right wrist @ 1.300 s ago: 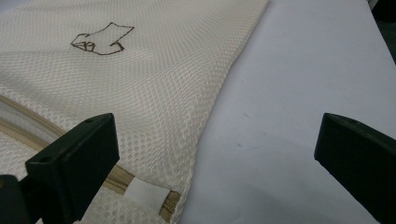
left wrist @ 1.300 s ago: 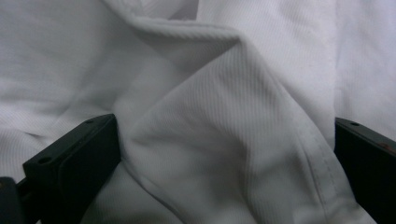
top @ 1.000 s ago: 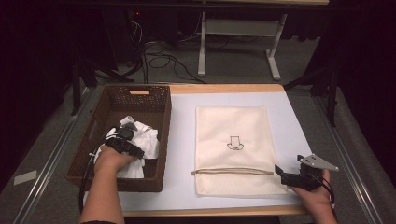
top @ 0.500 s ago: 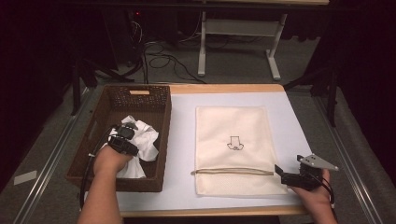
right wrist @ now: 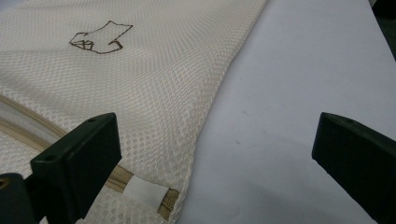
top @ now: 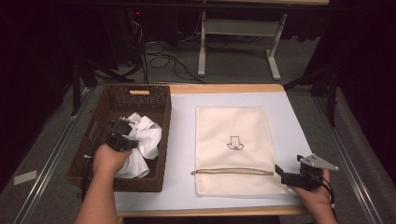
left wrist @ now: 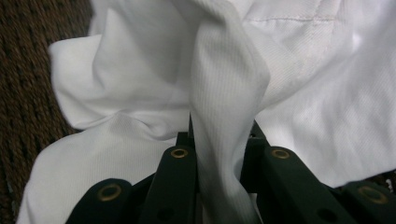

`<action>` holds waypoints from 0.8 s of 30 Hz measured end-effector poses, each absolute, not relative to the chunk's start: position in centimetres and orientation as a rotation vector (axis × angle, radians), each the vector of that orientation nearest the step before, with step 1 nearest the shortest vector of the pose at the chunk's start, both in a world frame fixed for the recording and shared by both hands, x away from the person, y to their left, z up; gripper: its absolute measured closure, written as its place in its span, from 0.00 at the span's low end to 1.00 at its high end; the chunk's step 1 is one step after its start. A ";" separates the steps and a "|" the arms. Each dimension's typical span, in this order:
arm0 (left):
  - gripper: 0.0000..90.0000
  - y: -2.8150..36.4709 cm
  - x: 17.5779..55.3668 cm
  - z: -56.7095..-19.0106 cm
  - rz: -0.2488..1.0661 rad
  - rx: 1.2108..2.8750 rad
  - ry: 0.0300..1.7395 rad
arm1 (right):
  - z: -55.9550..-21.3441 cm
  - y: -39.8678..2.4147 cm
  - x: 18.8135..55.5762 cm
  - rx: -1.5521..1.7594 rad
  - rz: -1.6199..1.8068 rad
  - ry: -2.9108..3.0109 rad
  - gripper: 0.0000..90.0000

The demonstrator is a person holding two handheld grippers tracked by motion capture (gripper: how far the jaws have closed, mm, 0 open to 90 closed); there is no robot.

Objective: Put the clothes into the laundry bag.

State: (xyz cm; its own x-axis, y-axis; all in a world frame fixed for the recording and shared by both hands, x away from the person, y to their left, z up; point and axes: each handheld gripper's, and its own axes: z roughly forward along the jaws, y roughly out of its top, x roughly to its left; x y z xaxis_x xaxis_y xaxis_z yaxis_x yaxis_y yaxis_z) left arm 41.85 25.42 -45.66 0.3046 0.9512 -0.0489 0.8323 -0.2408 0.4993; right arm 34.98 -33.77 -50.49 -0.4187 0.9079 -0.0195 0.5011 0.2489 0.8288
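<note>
Lifted a little since the earlier frame, the left gripper (top: 122, 133) has just closed its jaws on a fold of the white cloth (left wrist: 224, 93).
That cloth lies crumpled in the brown wicker basket (top: 159, 100) at the table's (top: 182, 186) 9 o'clock side; the cream mesh bag (top: 231, 121) lies flat at centre, and the right gripper (top: 285, 173) rests at its 5 o'clock corner, jaws spread.

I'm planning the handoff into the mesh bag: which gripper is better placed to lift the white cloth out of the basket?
Left. The left gripper is in the basket, its jaws just closed on a fold of the white cloth. The right gripper waits open beside the mesh bag.
</note>
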 end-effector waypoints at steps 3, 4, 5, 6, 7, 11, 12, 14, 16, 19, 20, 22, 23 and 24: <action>0.89 25.7 41.6 -45.2 0.397 2.086 1.567 | -50.5 -33.8 35.0 1.279 1.060 2.021 0.02; 0.89 25.7 41.6 -45.2 0.397 2.086 1.567 | -50.5 -33.8 35.0 1.279 1.060 2.021 0.02; 0.89 25.9 41.4 -45.0 0.408 2.055 1.556 | -50.5 -33.8 35.0 1.275 1.060 2.024 0.03; 0.89 26.0 41.3 -44.9 0.416 2.038 1.545 | -50.5 -33.8 35.0 1.272 1.062 2.025 0.03; 0.89 26.1 41.2 -44.7 0.432 2.015 1.526 | -50.5 -33.8 35.0 1.269 1.063 2.027 0.04; 0.89 26.3 40.7 -44.2 0.470 1.964 1.487 | -50.5 -33.7 34.9 1.268 1.063 2.023 0.05; 0.89 26.4 40.5 -44.0 0.487 1.946 1.469 | -50.5 -33.7 34.9 1.270 1.063 2.024 0.05; 0.89 26.5 40.3 -43.8 0.512 1.922 1.452 | -50.5 -33.7 35.0 1.269 1.065 2.031 0.05; 0.89 26.5 40.2 -43.6 0.530 1.903 1.442 | -50.5 -33.8 35.0 1.269 1.066 2.032 0.05; 0.89 26.7 39.7 -43.2 0.579 1.855 1.416 | -50.5 -33.9 35.1 1.292 1.079 2.028 0.02; 0.89 26.8 39.5 -43.0 0.603 1.827 1.406 | -50.5 -33.9 35.1 1.292 1.079 2.028 0.02; 0.89 27.0 39.2 -42.8 0.633 1.791 1.395 | -50.5 -33.9 35.1 1.308 1.094 2.016 0.00; 0.89 27.1 38.8 -42.5 0.673 1.760 1.372 | -50.4 -33.8 35.1 1.304 1.088 2.018 0.00; 0.89 27.1 38.8 -42.5 0.673 1.760 1.372 | -50.4 -33.8 35.1 1.304 1.088 2.018 0.00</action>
